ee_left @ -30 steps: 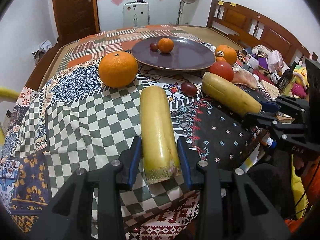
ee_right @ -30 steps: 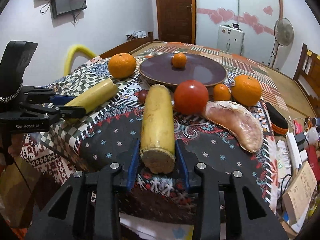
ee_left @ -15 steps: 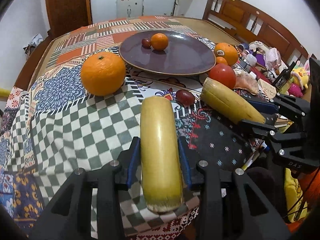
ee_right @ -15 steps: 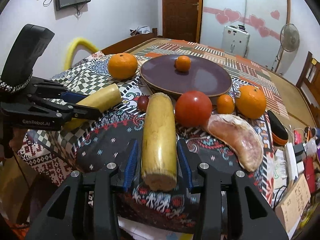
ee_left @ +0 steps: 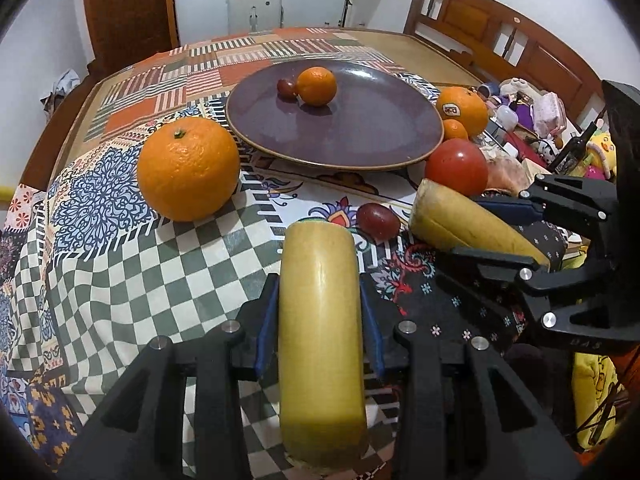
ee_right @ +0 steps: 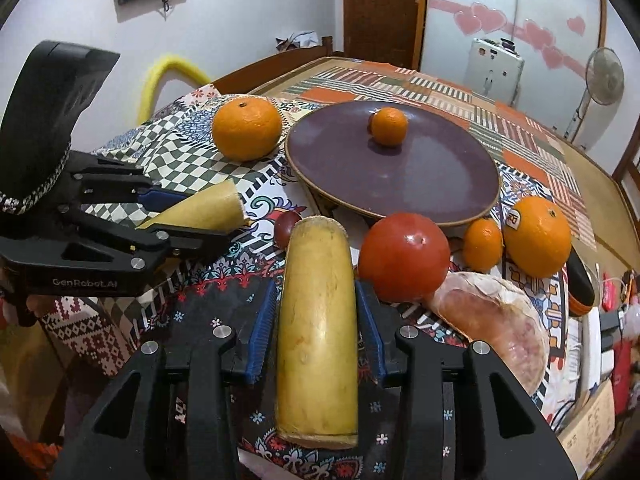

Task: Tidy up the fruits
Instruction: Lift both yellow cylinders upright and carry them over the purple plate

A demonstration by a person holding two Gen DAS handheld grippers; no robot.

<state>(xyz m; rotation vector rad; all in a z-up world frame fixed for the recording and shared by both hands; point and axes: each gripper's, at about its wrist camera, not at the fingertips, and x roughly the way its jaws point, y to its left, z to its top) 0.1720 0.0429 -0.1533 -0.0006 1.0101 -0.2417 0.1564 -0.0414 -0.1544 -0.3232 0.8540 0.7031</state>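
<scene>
My left gripper is shut on a yellow banana-like piece and holds it off the cloth. My right gripper is shut on a second yellow piece; it also shows in the left wrist view. The purple plate lies ahead with a small orange and a dark grape on it. A large orange, a red tomato, a dark grape, two more oranges and a pink pomelo wedge lie on the cloth.
The table has a patchwork cloth. A wooden bench with clutter and toys stands to the right. A door and a fan are behind. The table's near edge is under both grippers.
Both grippers have closed on their yellow pieces, lifted them off the cloth and moved forward toward the plate.
</scene>
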